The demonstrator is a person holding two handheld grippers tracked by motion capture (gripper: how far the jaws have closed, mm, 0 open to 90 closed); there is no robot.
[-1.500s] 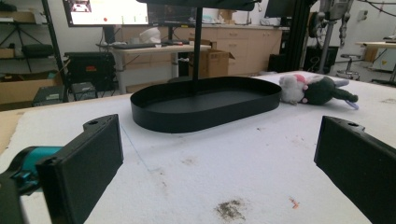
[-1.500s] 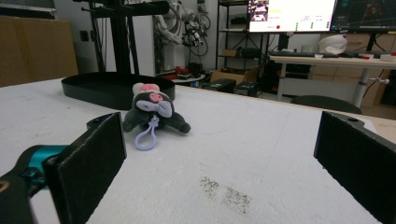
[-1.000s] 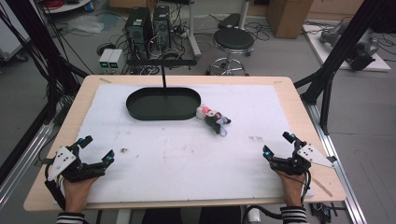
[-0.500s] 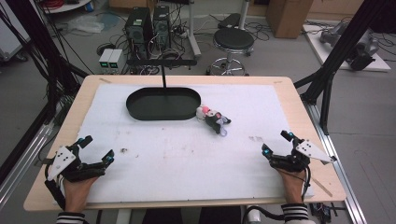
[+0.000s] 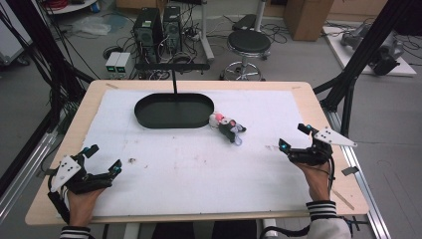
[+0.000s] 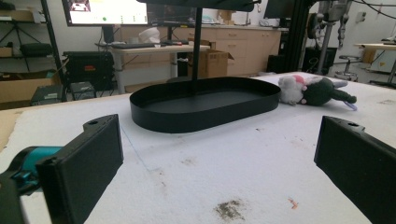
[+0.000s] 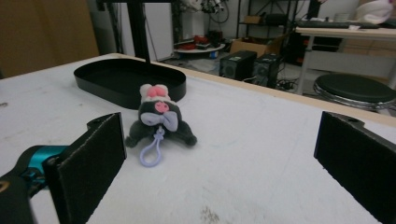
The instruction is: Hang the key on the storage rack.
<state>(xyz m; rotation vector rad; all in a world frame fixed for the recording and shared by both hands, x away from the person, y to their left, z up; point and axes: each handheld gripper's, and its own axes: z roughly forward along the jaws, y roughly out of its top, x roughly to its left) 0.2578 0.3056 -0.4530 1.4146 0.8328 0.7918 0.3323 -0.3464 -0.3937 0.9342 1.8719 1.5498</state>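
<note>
Beside tray (image 5: 174,110) rim, plush toy (image 5: 226,126).

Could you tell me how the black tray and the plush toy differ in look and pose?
The black tray is a rigid, empty oval with a low wall; the plush toy is soft, dark grey with pink and a lilac loop. The tray is far larger. The toy lies beside the tray, not in it. Both rest on the white mat.

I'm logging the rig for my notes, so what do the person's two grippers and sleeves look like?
Both the left gripper and the right gripper are black, with teal accents near the jaws and a light grey three-cornered plate on top. Up close, the jaws are flat, black, rectangular pads. A black cable trails from the right gripper. Both sleeves have black-and-white striped cuffs.
</note>
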